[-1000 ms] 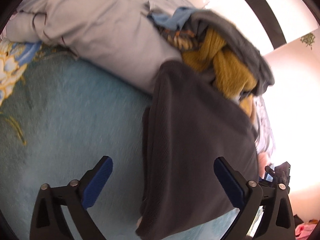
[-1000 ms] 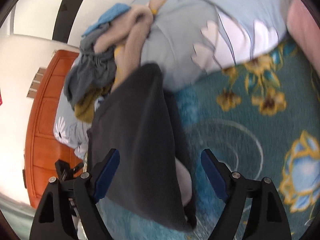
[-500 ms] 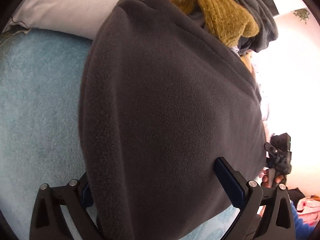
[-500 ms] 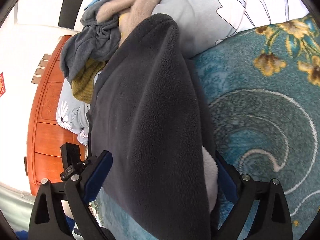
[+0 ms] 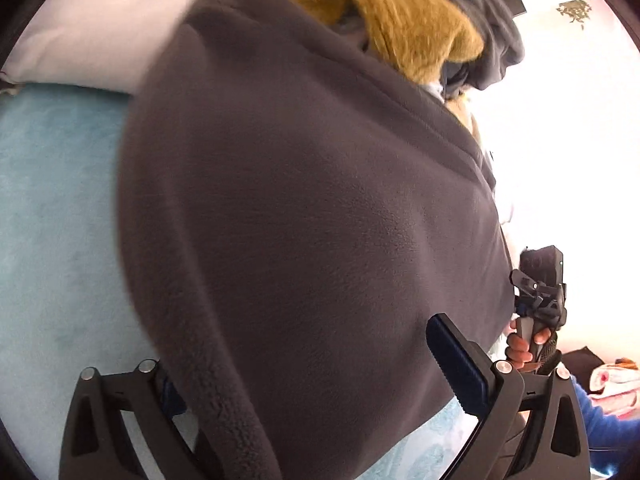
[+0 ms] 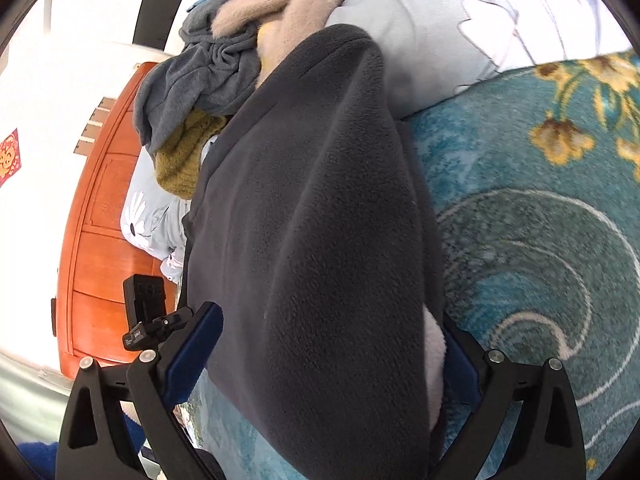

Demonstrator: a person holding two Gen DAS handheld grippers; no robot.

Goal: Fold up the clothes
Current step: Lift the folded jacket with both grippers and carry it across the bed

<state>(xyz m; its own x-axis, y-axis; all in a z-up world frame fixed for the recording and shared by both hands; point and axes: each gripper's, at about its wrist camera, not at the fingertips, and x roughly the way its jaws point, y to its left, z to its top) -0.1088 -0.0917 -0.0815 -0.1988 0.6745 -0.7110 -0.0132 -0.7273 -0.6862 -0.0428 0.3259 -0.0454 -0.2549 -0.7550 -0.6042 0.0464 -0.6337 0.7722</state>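
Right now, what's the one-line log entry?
phase: pre-grasp | item: dark grey fleece on blanket | left gripper: open, straddling | right gripper: open, straddling

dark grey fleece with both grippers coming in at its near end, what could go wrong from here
1. The dark grey fleece is thick and layered; the open left gripper may pinch only the top layer, so the fold sags.
2. Its far end lies against the pile with the mustard knit; lifting could drag that along.
3. The right gripper straddles a pale lining; an uneven grip could skew the fold.
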